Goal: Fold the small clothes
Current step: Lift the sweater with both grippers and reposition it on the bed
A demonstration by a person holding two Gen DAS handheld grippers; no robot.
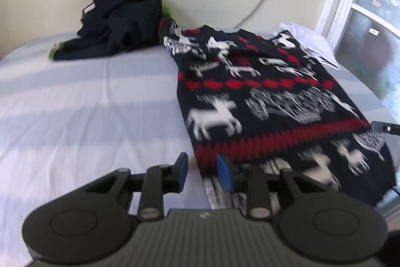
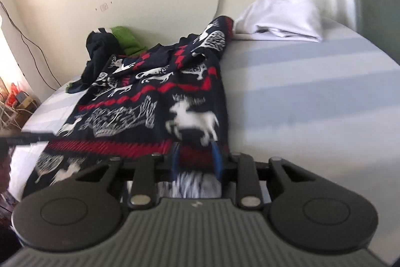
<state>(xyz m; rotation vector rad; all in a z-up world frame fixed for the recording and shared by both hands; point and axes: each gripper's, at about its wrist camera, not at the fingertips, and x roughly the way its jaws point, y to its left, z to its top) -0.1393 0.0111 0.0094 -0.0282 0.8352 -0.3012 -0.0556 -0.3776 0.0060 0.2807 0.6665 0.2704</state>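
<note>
Striped bedsheet (image 1: 75, 101) is spread under a reindeer sweater (image 1: 262, 101), laid lengthwise toward the wall, motion-blurred. Left gripper (image 1: 202, 173) is parted beside its hem, empty; right gripper (image 2: 196, 159) straddles the hem, jaws parted, no pinch discernible.

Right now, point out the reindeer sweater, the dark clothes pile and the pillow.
reindeer sweater (image 1: 262, 101), left wrist view, patterned middle.
dark clothes pile (image 1: 122, 16), left wrist view, bunched top.
pillow (image 2: 282, 14), right wrist view, white top.

Navy sweater (image 1: 262, 101) with white reindeer, red bands, pale blue sheet (image 1: 87, 104)
</note>
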